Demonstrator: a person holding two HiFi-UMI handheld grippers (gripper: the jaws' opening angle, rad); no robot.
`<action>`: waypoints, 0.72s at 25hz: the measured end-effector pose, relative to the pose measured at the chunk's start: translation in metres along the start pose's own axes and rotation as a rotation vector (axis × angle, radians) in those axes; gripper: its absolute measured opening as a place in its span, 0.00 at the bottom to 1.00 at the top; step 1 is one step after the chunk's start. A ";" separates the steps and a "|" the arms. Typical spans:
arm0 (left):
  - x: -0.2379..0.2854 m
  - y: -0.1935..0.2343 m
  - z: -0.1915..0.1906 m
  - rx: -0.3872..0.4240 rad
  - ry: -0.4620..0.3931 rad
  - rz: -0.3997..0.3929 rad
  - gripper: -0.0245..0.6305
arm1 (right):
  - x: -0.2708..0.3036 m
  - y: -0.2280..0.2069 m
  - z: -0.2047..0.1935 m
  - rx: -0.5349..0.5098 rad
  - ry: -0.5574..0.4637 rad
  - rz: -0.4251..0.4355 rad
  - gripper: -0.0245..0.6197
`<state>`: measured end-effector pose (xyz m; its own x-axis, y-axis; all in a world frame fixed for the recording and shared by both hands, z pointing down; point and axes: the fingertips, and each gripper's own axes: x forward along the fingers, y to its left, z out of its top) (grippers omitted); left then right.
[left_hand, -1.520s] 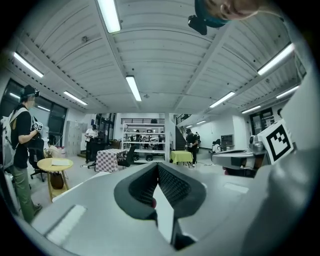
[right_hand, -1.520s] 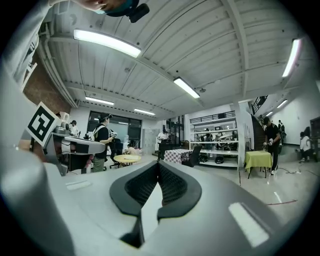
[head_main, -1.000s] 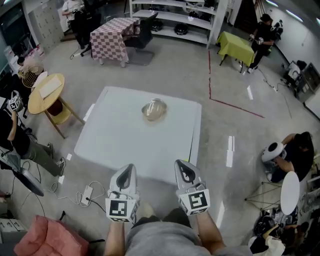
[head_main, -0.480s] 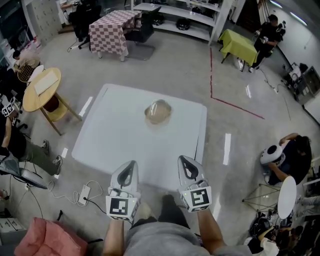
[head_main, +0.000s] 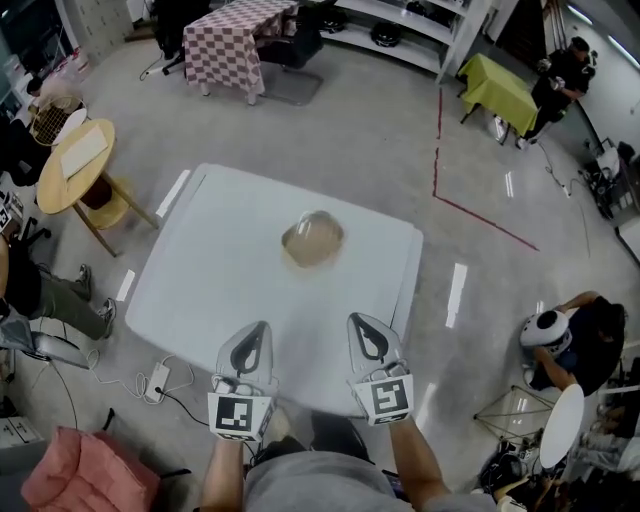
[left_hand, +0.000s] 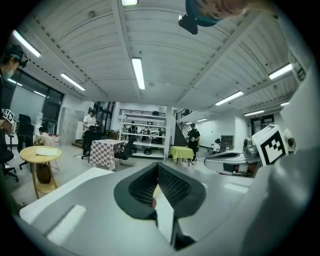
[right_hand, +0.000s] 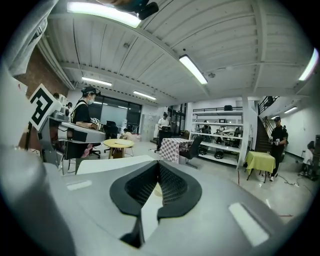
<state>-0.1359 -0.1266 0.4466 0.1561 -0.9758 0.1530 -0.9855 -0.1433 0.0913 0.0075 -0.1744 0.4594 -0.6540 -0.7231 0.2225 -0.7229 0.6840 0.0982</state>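
Observation:
In the head view, a clear, brownish bowl (head_main: 313, 240) sits upside down, or domed, near the middle of a white square table (head_main: 220, 290). My left gripper (head_main: 256, 330) and right gripper (head_main: 358, 322) hover side by side over the table's near edge, well short of the bowl. Both point forward at it. In the left gripper view the left gripper (left_hand: 157, 165) has its black pads met at the tip, with nothing between them. The right gripper (right_hand: 159, 164) looks the same in its own view, shut and empty.
A round yellow table (head_main: 70, 165) stands to the left and a checkered table (head_main: 240, 25) beyond. A yellow-green table (head_main: 497, 90) is far right. A seated person (head_main: 570, 335) is right of the white table. A power strip (head_main: 155, 380) and cables lie on the floor.
The head view has shifted a little, so the table and bowl sit slightly lower and nearer. Both grippers keep their places by the near edge and stay shut.

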 end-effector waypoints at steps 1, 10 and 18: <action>0.009 0.002 -0.005 -0.003 0.005 0.003 0.06 | 0.009 -0.005 -0.006 0.002 0.011 0.009 0.04; 0.066 0.022 -0.053 -0.066 0.090 0.067 0.06 | 0.077 -0.028 -0.056 0.001 0.099 0.101 0.05; 0.103 0.033 -0.093 -0.083 0.142 0.075 0.06 | 0.121 -0.037 -0.098 0.008 0.155 0.142 0.05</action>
<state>-0.1457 -0.2166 0.5573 0.0962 -0.9492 0.2997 -0.9867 -0.0513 0.1543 -0.0232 -0.2774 0.5776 -0.7075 -0.5956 0.3805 -0.6283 0.7765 0.0474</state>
